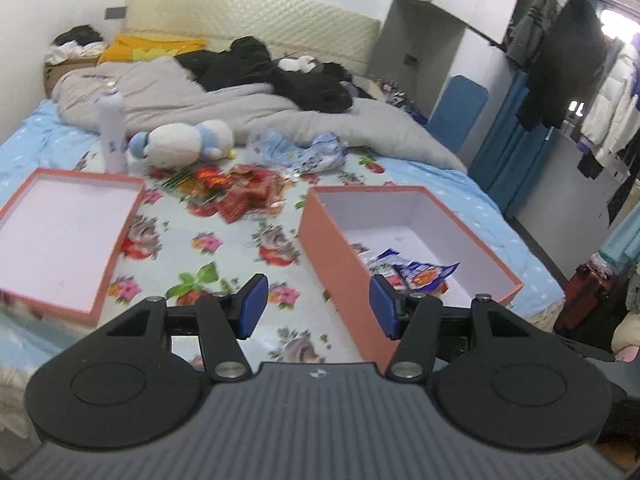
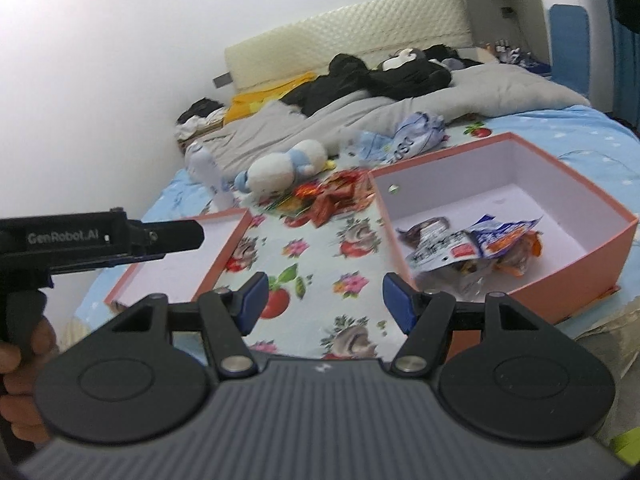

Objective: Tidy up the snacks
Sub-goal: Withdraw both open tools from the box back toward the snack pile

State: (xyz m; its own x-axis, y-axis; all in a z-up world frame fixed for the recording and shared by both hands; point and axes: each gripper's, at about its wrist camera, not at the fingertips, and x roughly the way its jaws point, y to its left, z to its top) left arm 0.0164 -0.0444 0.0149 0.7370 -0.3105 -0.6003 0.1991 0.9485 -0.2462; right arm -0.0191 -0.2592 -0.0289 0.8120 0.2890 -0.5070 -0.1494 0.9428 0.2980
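Observation:
A heap of red and orange snack packets (image 1: pixel 236 190) (image 2: pixel 332 196) lies on the flowered bedsheet between two salmon-pink boxes. The deep box (image 1: pixel 472 248) (image 2: pixel 560 188) on the right holds several snack bags (image 1: pixel 412 270) (image 2: pixel 480 246). The shallow lid (image 1: pixel 60 236) (image 2: pixel 188 264) on the left holds nothing. My left gripper (image 1: pixel 318 302) hangs open above the sheet beside the deep box's near corner, with nothing between its blue pads. My right gripper (image 2: pixel 324 300) is open too, over the sheet between lid and box. The left gripper's body (image 2: pixel 100 236) shows at the left of the right wrist view, held by a hand (image 2: pixel 20 364).
A white and blue plush toy (image 1: pixel 184 142) (image 2: pixel 284 166), a white spray can (image 1: pixel 112 132) (image 2: pixel 208 170) and crumpled blue wrappers (image 1: pixel 304 150) (image 2: pixel 408 136) lie behind the snacks. A grey duvet (image 1: pixel 240 108) with dark clothes covers the far bed. A clothes rack (image 1: pixel 580 64) stands right of the bed.

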